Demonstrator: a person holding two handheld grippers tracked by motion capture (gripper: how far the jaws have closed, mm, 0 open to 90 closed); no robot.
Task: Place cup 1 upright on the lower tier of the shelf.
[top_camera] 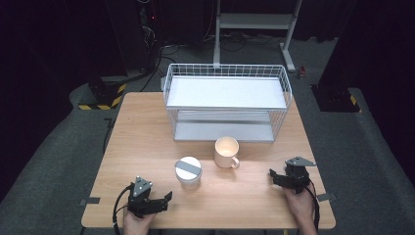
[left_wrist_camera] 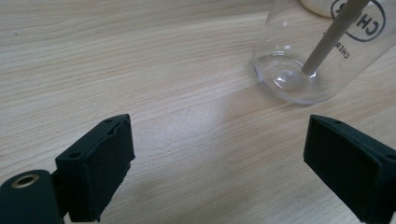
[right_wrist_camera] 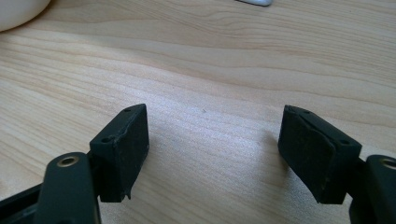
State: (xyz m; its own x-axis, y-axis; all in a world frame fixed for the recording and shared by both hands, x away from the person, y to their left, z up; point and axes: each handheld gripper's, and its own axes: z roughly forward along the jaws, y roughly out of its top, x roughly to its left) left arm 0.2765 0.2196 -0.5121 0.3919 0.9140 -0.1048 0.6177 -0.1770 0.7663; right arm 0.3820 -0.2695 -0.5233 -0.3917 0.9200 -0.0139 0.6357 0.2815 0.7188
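High view: The left gripper (top_camera: 166,199) rests at the near left part of the table (top_camera: 147,142), its jaws spread and pointing toward the right. The clear jar (top_camera: 188,172), capped with a white lid bearing a grey strip, stands upright just beyond and to the right of the jaw tips, apart from them. Nothing lies between the jaws. The hand (top_camera: 134,221) grips the body from the near edge, forearm entering from below. The right gripper (top_camera: 272,175) sits at the near right part of the table, jaws parted and pointing left, held by the hand (top_camera: 299,201) from behind. A cream mug (top_camera: 226,152) stands ahead and left of its jaw tips, well apart from them. A white wire shelf rack (top_camera: 226,100) occupies the far side of the table.

Left gripper view: Both black pads (left_wrist_camera: 98,165) stand wide apart over bare wood. The clear jar (left_wrist_camera: 299,60) lies ahead of the right-hand pad, beyond the gap, untouched; a light stick leans inside it, end on the base.

Right gripper view: The pads (right_wrist_camera: 123,147) are released, with bare wood between them. The cream mug (right_wrist_camera: 18,11) shows at the upper left corner, far ahead of the left-hand pad.
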